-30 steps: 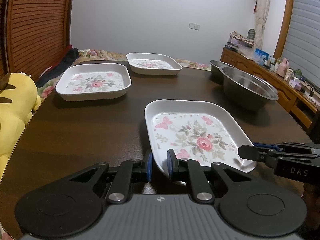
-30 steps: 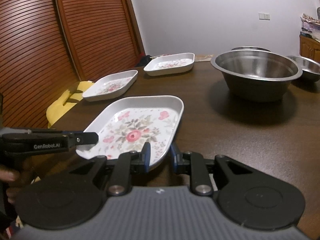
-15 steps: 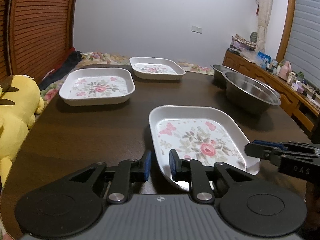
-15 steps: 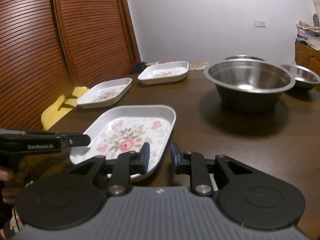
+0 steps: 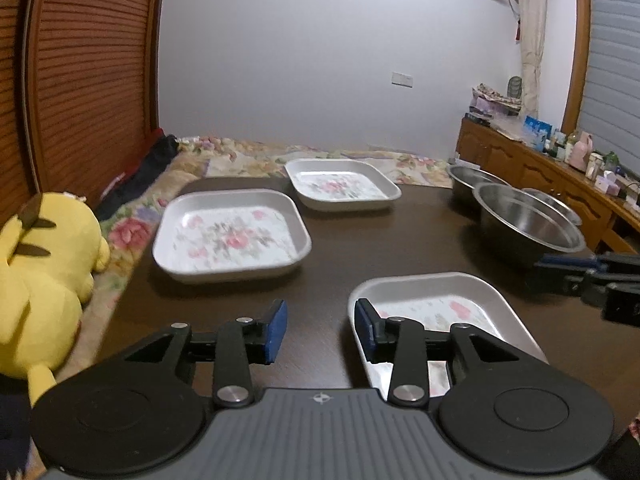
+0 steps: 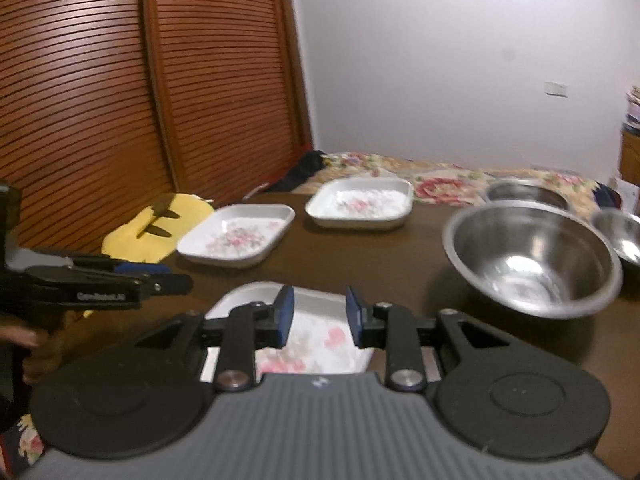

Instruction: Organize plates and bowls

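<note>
Plates (image 5: pixel 230 236): three, floral, bare | bowls (image 6: pixel 532 258): steel, bare | left claw (image 5: pixel 320 330), right claw (image 6: pixel 319 316): apart

To your left, a yellow plush toy (image 5: pixel 44 276) with dark-tipped ears lies beside the dark wooden table (image 5: pixel 328 248), on a floral quilt (image 5: pixel 248 156) that runs along the table's far edge. A dark garment (image 5: pixel 148 168) rests on the quilt near slatted wooden doors (image 6: pixel 120 92). Ahead of you stands a plain pale wall (image 5: pixel 320 52) with a white switch plate (image 5: pixel 401 79). To your right, a wooden sideboard (image 5: pixel 516 164) holds cluttered small items, blurred, beneath a pale curtain (image 5: pixel 530 28) and a grey shutter (image 5: pixel 612 60).
</note>
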`<state>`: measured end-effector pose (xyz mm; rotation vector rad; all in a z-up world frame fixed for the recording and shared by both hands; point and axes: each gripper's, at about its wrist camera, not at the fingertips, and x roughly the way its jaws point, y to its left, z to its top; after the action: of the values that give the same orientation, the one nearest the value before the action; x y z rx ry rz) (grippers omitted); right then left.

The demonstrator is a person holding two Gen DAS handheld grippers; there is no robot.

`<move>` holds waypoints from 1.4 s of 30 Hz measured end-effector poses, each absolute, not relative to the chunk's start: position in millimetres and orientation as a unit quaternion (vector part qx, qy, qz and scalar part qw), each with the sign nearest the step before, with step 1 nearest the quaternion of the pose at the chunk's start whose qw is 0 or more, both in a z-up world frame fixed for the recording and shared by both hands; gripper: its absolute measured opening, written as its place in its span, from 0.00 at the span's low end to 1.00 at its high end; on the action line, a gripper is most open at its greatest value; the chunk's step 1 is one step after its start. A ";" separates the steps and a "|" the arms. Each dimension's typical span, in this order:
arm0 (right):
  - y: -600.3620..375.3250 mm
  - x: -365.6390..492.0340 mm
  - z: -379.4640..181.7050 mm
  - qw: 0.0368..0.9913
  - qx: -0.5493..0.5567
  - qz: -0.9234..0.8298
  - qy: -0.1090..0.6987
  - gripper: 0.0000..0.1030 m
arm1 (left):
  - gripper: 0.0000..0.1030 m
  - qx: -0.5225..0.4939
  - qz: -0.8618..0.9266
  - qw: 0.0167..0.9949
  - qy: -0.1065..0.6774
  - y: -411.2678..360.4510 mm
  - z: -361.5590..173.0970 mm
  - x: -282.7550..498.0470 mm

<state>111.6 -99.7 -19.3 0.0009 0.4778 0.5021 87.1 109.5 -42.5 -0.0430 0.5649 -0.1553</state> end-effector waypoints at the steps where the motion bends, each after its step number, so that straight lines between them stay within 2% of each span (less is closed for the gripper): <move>1: -96.7 115.9 -16.7 0.939 -0.002 0.253 0.233 0.32 | 0.40 -0.019 -0.075 0.958 0.278 112.8 -41.3 90.8; 10: -64.5 159.6 0.5 0.920 -0.026 0.295 0.255 0.35 | 0.46 -0.021 -0.048 0.959 0.278 151.9 -38.9 123.5; 14: -49.3 174.8 4.2 0.912 -0.032 0.310 0.267 0.43 | 0.48 -0.025 -0.037 0.957 0.285 168.8 -42.8 138.7; 18: -28.5 194.6 3.6 0.901 -0.038 0.323 0.287 0.43 | 0.52 -0.032 -0.025 0.956 0.290 187.1 -47.6 156.1; 35: 24.8 256.0 -33.4 0.875 -0.053 0.327 0.354 0.43 | 0.51 -0.059 -0.019 0.950 0.307 226.5 -71.9 212.0; 42: 33.8 264.5 -41.1 0.867 -0.059 0.332 0.367 0.42 | 0.45 -0.065 -0.022 0.948 0.311 231.3 -75.4 217.4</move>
<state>264.5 33.8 -41.1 -0.1242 0.7682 0.6946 217.4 231.3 -75.4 -0.1328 0.6333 -0.0456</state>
